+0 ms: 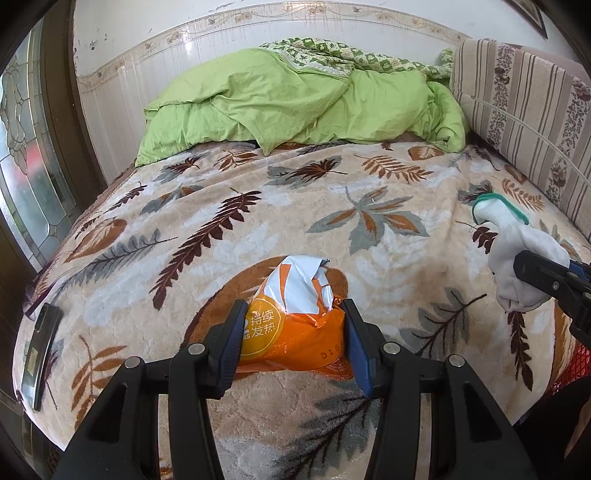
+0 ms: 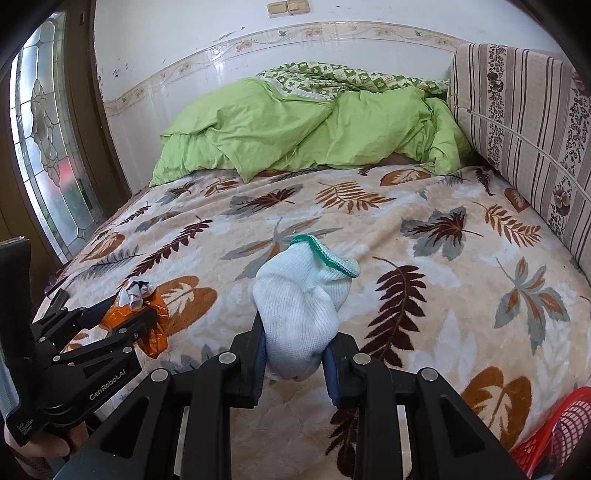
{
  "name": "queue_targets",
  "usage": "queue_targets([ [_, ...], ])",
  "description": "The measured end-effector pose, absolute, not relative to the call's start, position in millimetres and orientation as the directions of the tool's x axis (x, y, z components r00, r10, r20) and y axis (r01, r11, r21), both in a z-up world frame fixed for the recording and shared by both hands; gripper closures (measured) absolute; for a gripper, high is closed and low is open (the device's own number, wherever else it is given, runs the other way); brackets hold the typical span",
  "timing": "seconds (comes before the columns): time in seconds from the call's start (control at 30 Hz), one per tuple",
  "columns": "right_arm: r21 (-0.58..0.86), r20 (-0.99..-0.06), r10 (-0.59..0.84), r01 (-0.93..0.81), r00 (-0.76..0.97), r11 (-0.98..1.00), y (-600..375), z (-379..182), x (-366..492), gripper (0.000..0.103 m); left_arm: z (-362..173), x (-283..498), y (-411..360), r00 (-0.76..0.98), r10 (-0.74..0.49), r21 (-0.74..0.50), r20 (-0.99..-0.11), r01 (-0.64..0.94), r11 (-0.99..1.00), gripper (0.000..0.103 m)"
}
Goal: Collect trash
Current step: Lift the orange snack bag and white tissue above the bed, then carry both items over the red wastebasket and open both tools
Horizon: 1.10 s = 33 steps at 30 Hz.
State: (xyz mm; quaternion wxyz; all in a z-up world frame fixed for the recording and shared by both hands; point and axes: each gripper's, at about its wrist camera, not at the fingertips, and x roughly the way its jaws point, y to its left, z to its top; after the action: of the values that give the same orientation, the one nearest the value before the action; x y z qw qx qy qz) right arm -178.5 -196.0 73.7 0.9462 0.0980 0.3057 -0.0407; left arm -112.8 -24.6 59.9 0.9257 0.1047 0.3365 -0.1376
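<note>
Two tools are in play above a bed covered by a leaf-print blanket (image 1: pixel 258 221). Left tool (image 1: pixel 293 339): jaws pinch an orange wrapper (image 1: pixel 295 332) from both sides, its torn silver-white top sticking up between the pads; the wrapper sits low over the near part of the blanket, and whether it touches the blanket cannot be told. Right tool (image 2: pixel 295 354): jaws pinch a white sock (image 2: pixel 299 306) with a green cuff, the cuff end pointing away toward the far side of the bed. Left wrist view only: a dark phone (image 1: pixel 40 350) lying at the blanket's left edge, near the bed's corner; the printed round label on the wrapper is legible only here. That view also catches the right tool (image 1: pixel 554 284) from the side at the right border, with the sock hanging off it. Right wrist view only: a red mesh basket (image 2: pixel 561 432) at the lower right corner, just off the bed's near edge; a light switch plate (image 2: pixel 288 8) on the wall; a person's hand (image 2: pixel 37 448) around the left tool's handle at the lower left, and the left tool (image 2: pixel 125 317) seen from the side with the wrapper crumpled in its jaws. Both views: a rumpled green duvet (image 2: pixel 295 133) heaped at the far end, a striped floral cushion (image 2: pixel 524 122) along the right side, and a leaded glass pane (image 2: pixel 48 147) at left.
</note>
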Motion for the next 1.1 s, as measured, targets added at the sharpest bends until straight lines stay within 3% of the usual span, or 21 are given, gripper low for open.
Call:
queue_targets([
  [0.7, 0.196, -0.579, -0.008, 0.149, 0.816, 0.969, -202, 77, -186, 0.076, 53, -114, -30, 0.727, -0.193, 0.097, -0.659, 0.336, 0.937, 0.054],
  [1.1, 0.294, -0.547, -0.01, 0.203, 0.837, 0.934, -231, 110, -257, 0.076, 90, -156, -54, 0.651, -0.402, -0.01, -0.643, 0.518, 0.855, 0.054],
])
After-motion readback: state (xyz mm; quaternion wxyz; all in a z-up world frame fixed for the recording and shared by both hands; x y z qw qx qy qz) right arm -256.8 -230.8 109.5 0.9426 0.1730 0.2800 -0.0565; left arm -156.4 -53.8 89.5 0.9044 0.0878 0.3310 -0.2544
